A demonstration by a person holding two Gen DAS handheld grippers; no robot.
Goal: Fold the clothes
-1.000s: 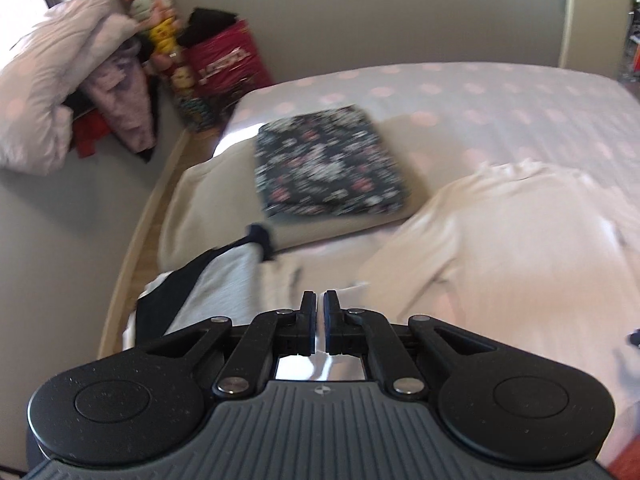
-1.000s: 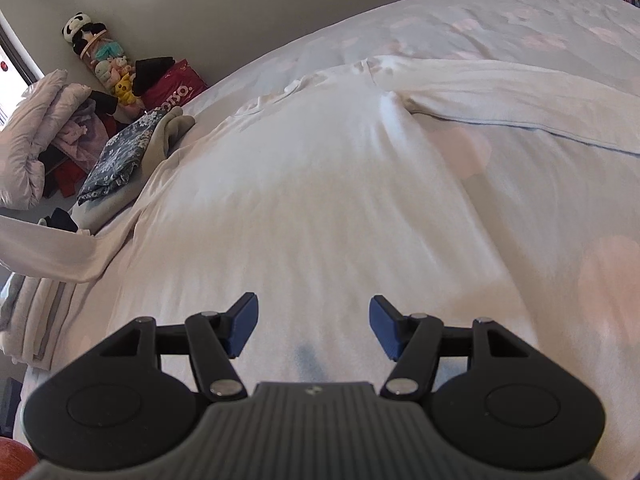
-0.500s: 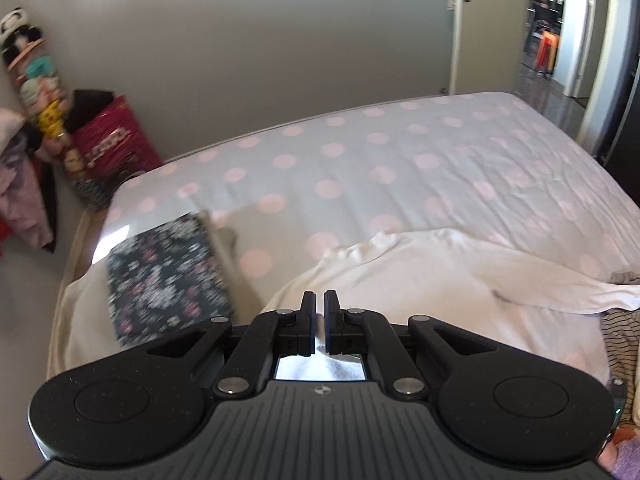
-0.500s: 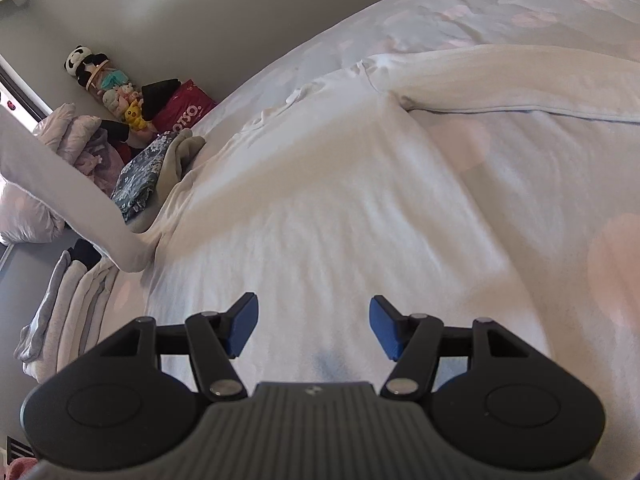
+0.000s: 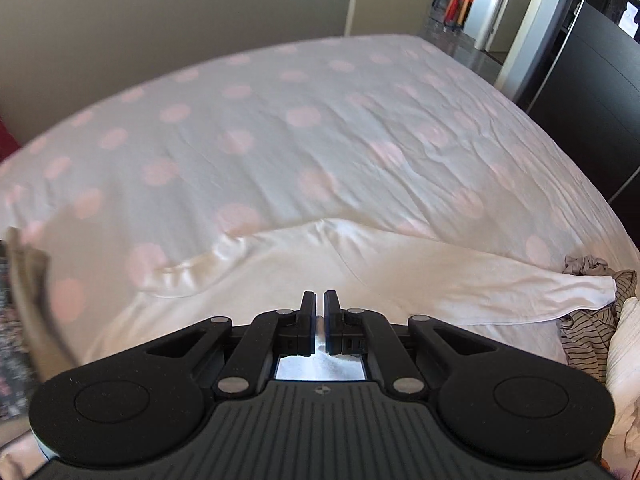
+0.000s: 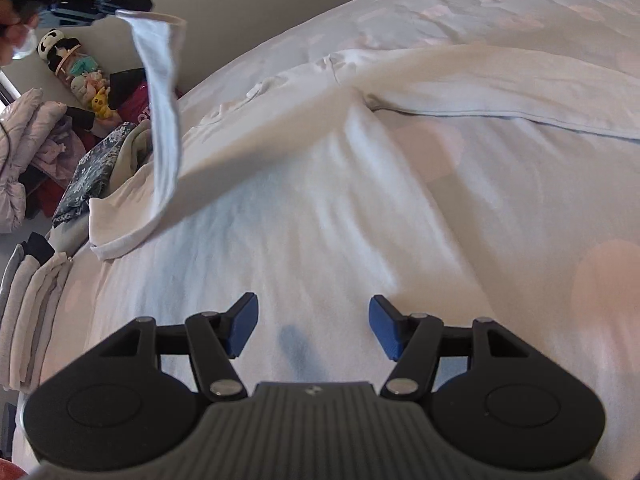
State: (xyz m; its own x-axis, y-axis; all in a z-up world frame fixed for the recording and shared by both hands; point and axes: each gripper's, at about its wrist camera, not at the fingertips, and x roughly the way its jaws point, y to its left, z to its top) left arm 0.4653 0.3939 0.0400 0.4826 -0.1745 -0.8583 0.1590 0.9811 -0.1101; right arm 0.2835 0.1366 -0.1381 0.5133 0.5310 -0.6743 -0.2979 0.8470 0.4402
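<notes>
A white long-sleeved top (image 6: 320,208) lies spread on the polka-dot bed (image 5: 320,128). My left gripper (image 5: 319,304) is shut on the cuff of its left sleeve (image 6: 160,92). In the right wrist view the left gripper (image 6: 100,0) holds that sleeve high above the bed, and the sleeve hangs down to the shoulder. The other sleeve (image 5: 480,284) lies flat to the right. My right gripper (image 6: 312,324) is open and empty, low over the top's body.
A folded dark floral garment (image 6: 92,172) lies on a beige one at the bed's left side. Folded grey and white clothes (image 6: 28,304) are stacked near it. Striped clothes (image 5: 592,320) lie at the right edge. Toys and a puffy jacket (image 6: 24,160) stand on the floor.
My left gripper has lifted the sleeve higher and swung right, over the top. The right gripper has stayed open, almost in place.
</notes>
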